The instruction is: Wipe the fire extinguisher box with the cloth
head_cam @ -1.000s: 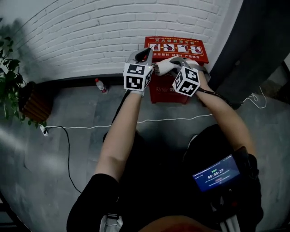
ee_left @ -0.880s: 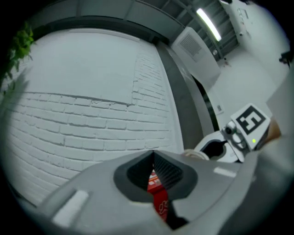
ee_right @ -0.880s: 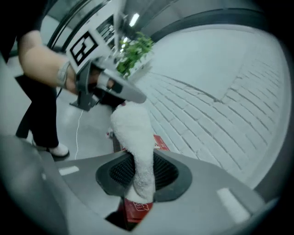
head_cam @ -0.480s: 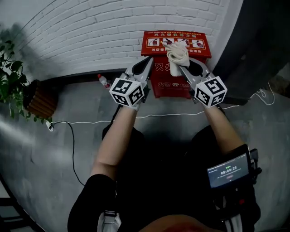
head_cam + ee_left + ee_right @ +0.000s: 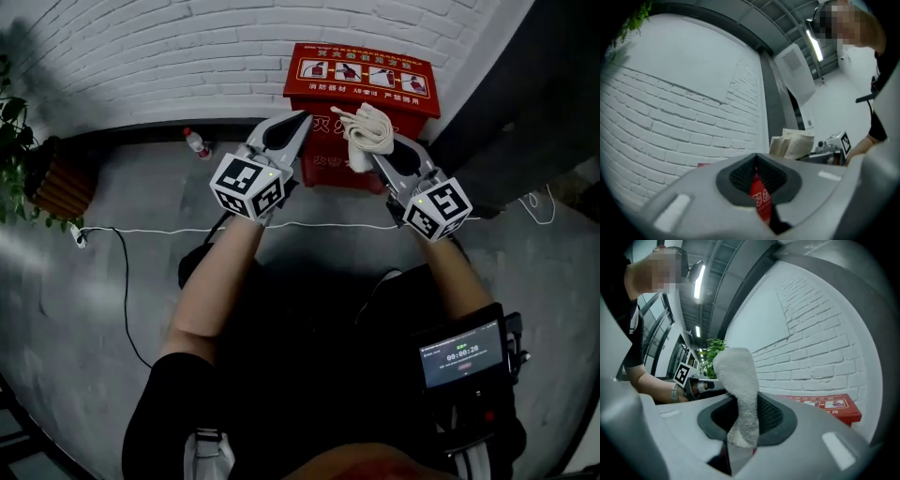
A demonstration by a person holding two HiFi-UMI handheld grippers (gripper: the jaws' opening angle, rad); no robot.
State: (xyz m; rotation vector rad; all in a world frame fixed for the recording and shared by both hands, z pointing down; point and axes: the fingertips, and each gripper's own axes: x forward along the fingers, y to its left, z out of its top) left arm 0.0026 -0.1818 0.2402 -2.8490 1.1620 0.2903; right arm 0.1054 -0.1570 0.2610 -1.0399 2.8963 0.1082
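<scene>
Red metal fire extinguisher box (image 5: 361, 75) with white pictograms on its lid stands on the grey concrete floor (image 5: 112, 309), at the floor's far edge, back against the white brick wall (image 5: 159, 56). A dark pillar (image 5: 525, 84) is just beside the box's right end.

Right claw (image 5: 373, 155): closed tight on a white terry cloth (image 5: 366, 129). The pads pinch its lower end, and the rest stands up in a thick roll past the claw tips. From the head view the cloth overlaps the box's front top edge; cannot tell whether it touches.

Left claw (image 5: 302, 118): jaws drawn together at the tips, nothing between them. Only a red sliver of the box shows through the slit lower down. It points at the box's front left corner, near it.

Along the same far edge of the floor, left of the box: small clear plastic bottle with red cap (image 5: 195, 142), then a brown woven planter (image 5: 56, 183) with green leaves. A thin white cable (image 5: 141, 231) runs across the floor nearer the person.
</scene>
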